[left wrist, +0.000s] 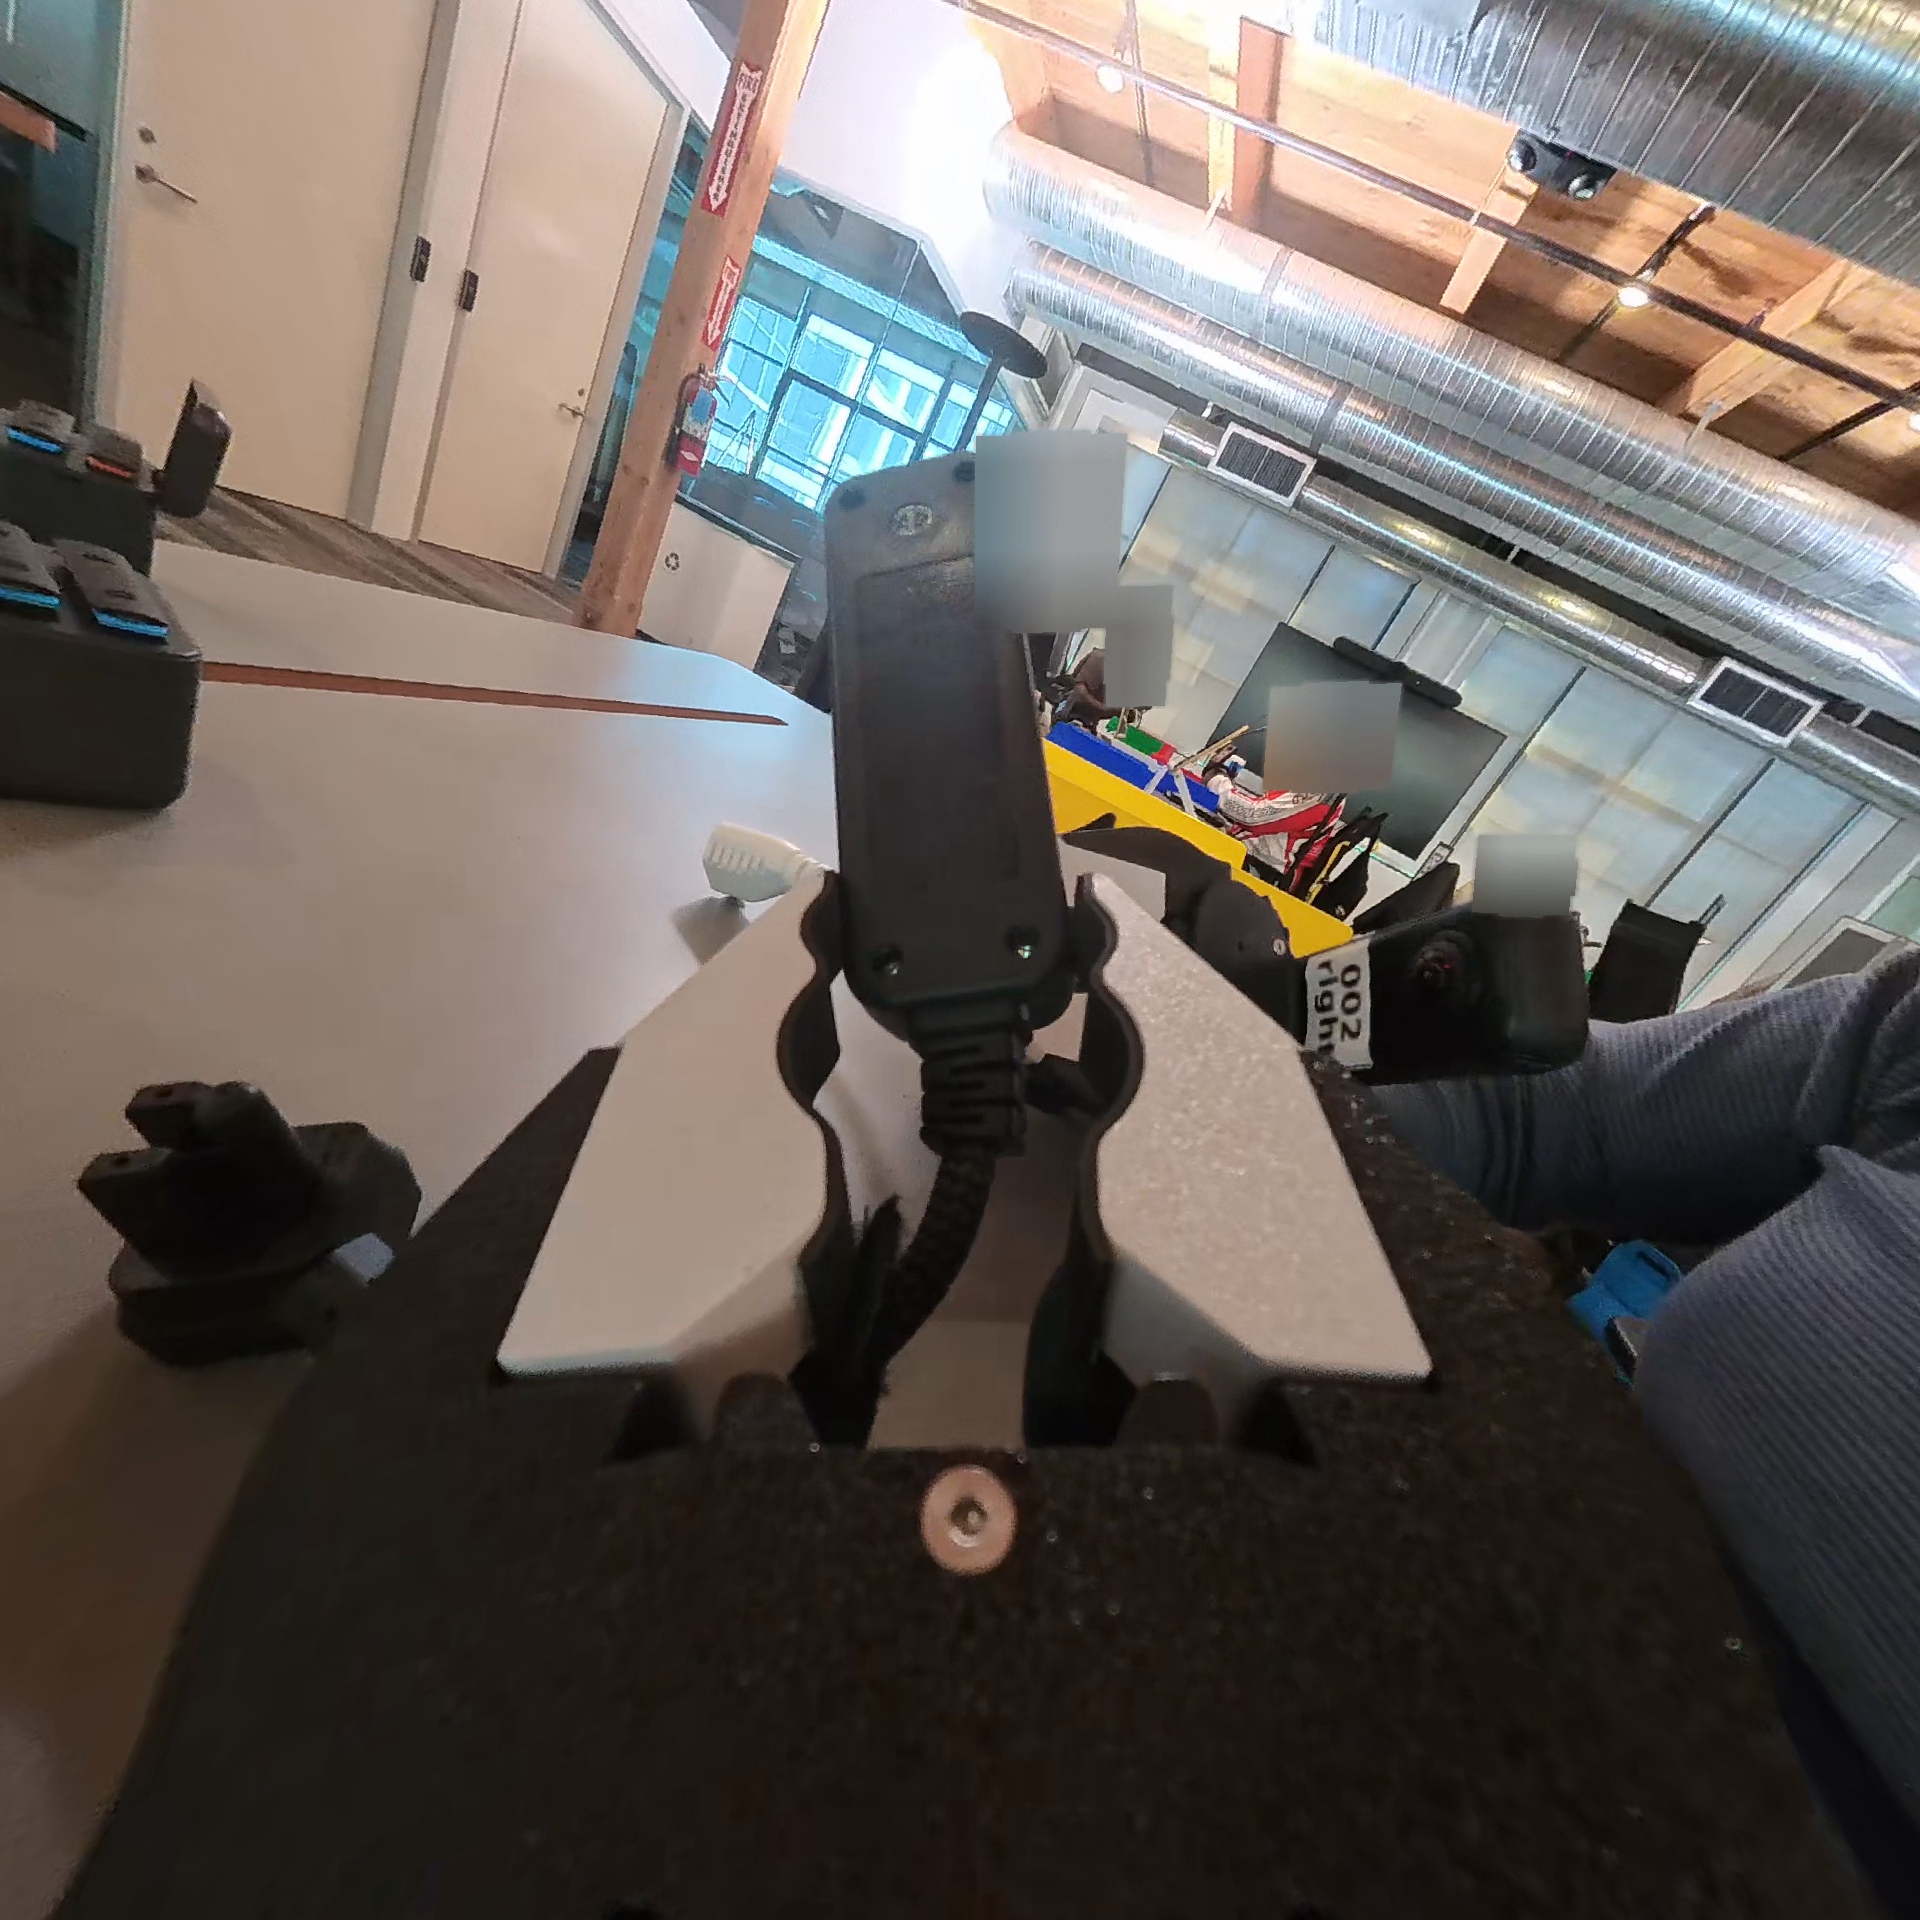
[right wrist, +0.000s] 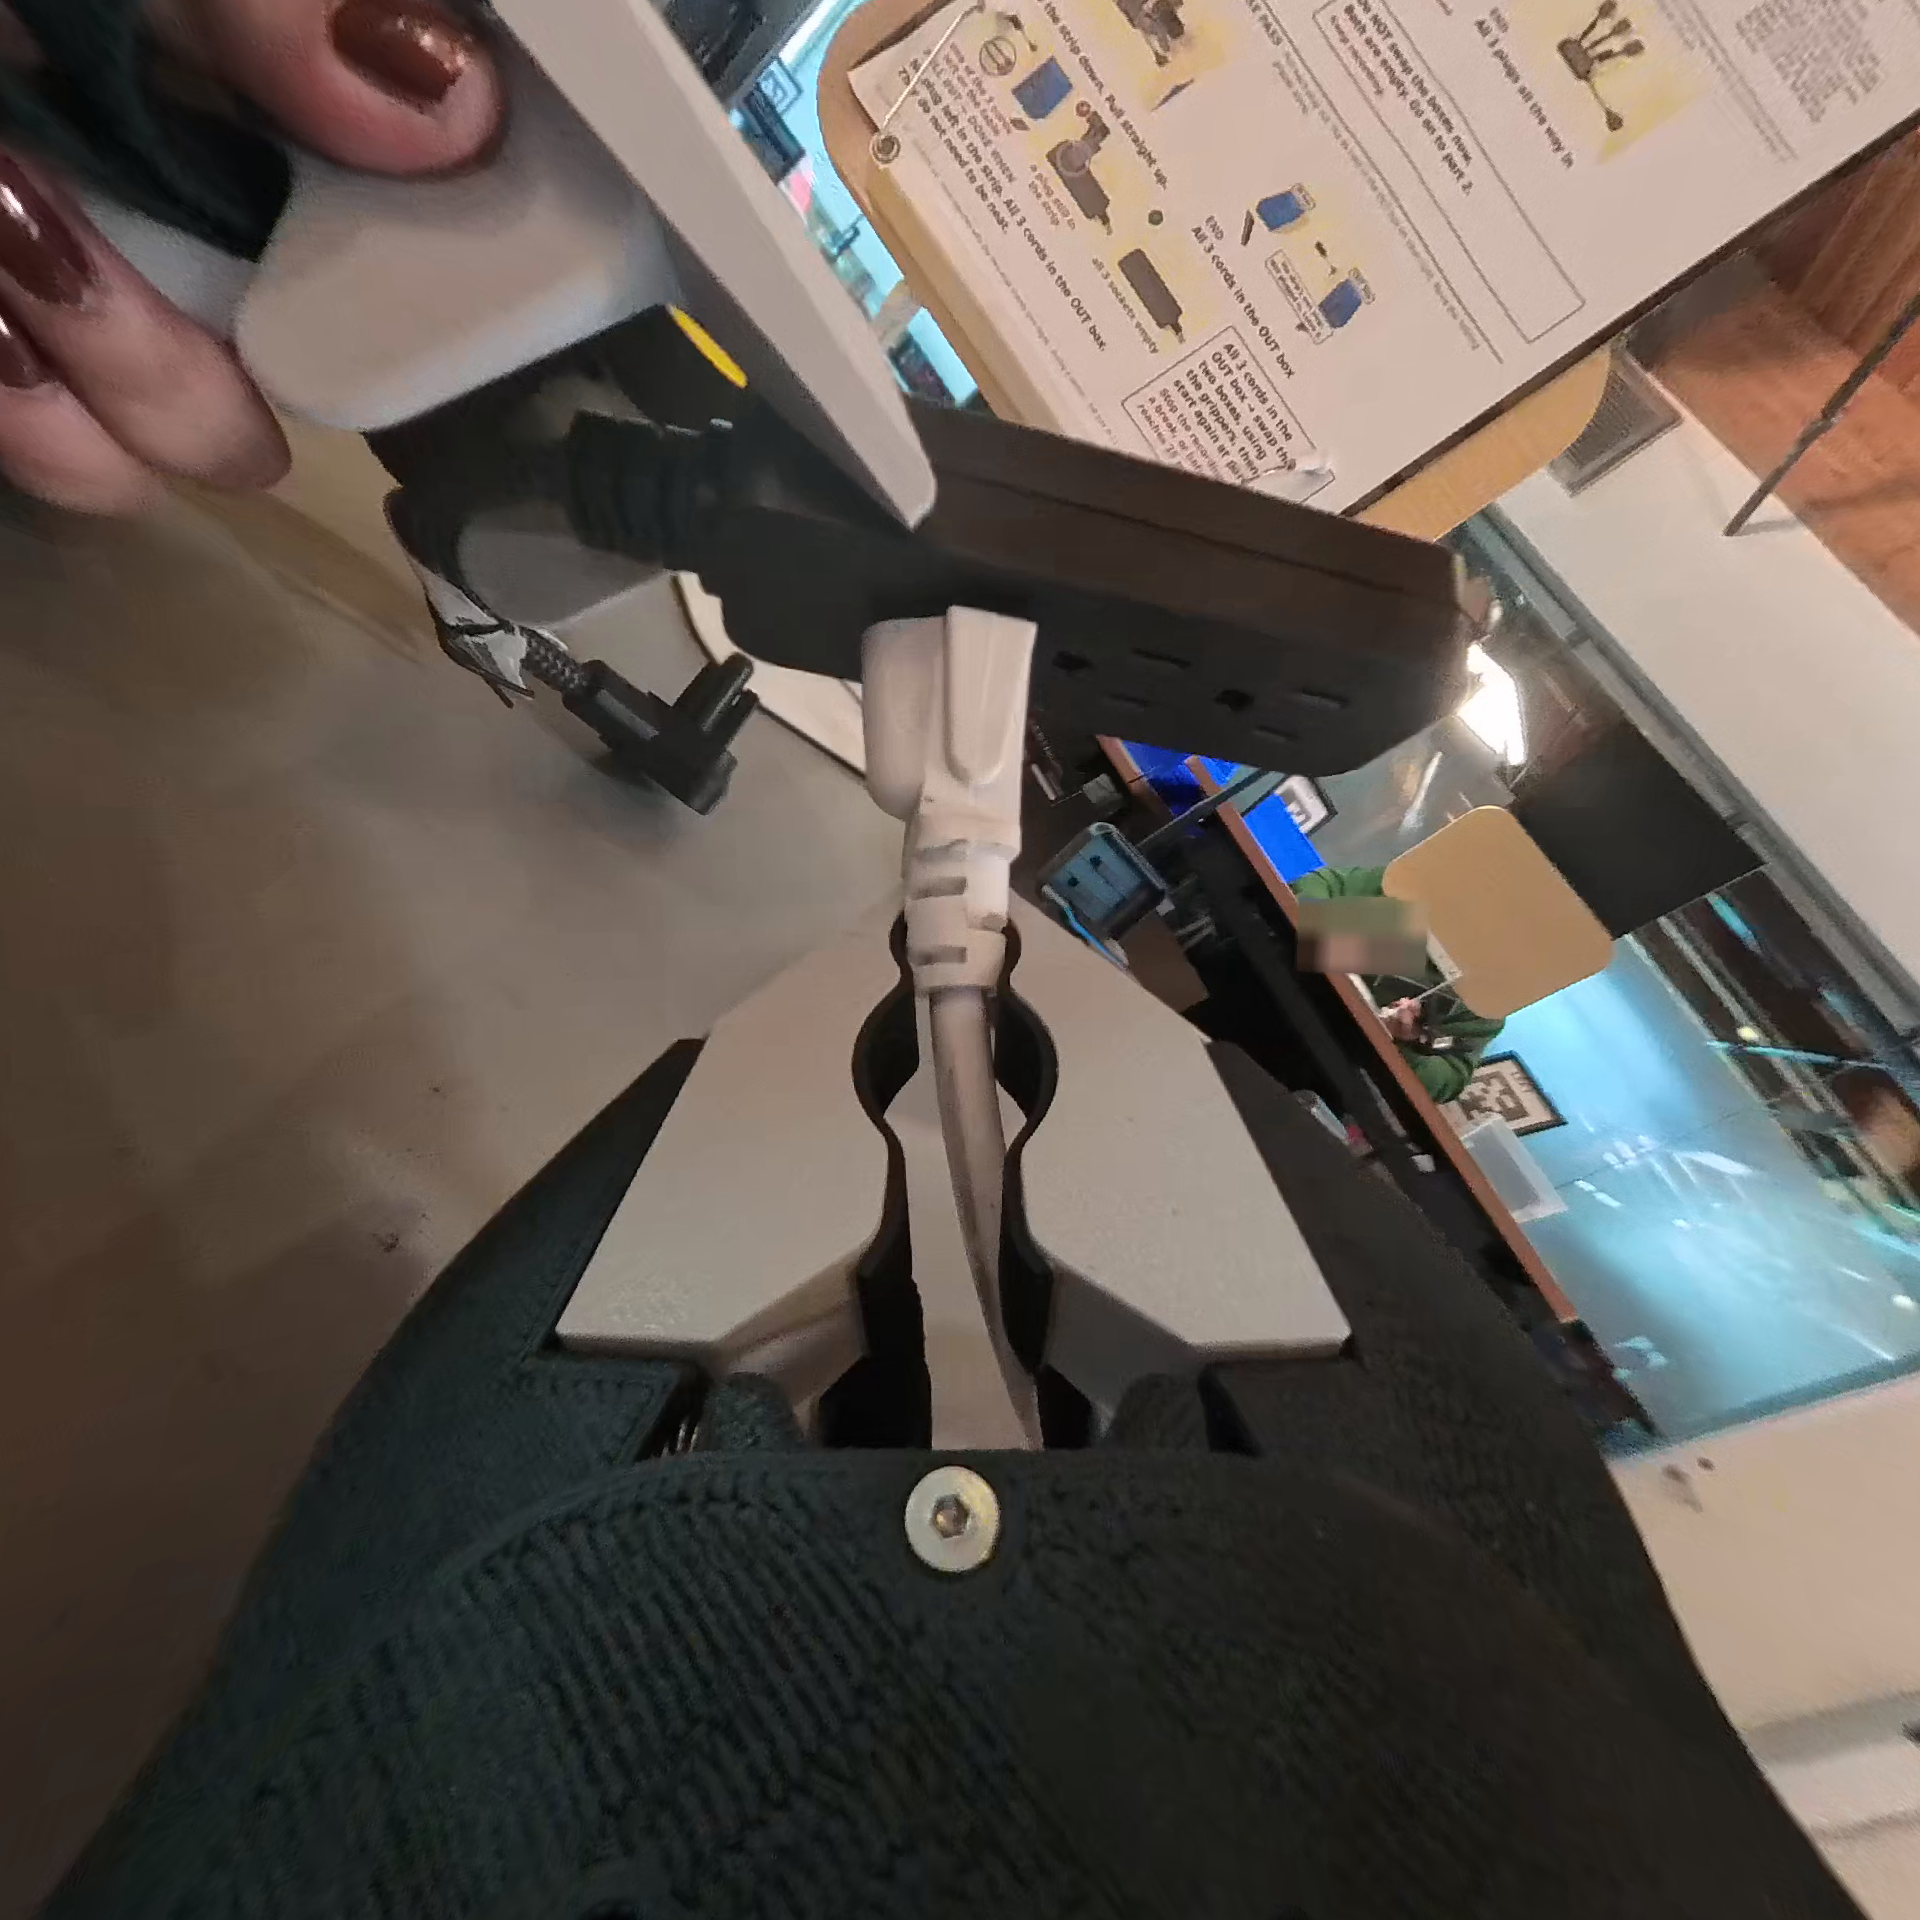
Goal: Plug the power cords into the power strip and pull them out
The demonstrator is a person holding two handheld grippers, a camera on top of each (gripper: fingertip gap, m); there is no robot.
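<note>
At the black power strip [right wrist: 1195, 623], held raised by the clamped left gripper [left wrist: 951, 971], a white plug [right wrist: 951, 717] is seated; its cord is pinched by the right gripper [right wrist: 951, 997]. Unplugging is judged current; a straight pull is required.

A white label with black characters [left wrist: 1335, 1003] is stuck on the body of the right gripper [right wrist: 951, 935], seen from the left wrist view. Two red vertical signs with white lettering [left wrist: 746, 135] hang one above the other on a wooden post [left wrist: 665, 416]. In the right wrist view, a white instruction sheet [right wrist: 1299, 177] with black print, framed boxes and small pictures is pinned to a wooden board. A crumpled white tag with black print [right wrist: 468, 623] wraps a black braided cord [right wrist: 551, 657]. A square black-and-white code marker [right wrist: 1512, 1101] stands in the background; its pattern is too small to read.
</note>
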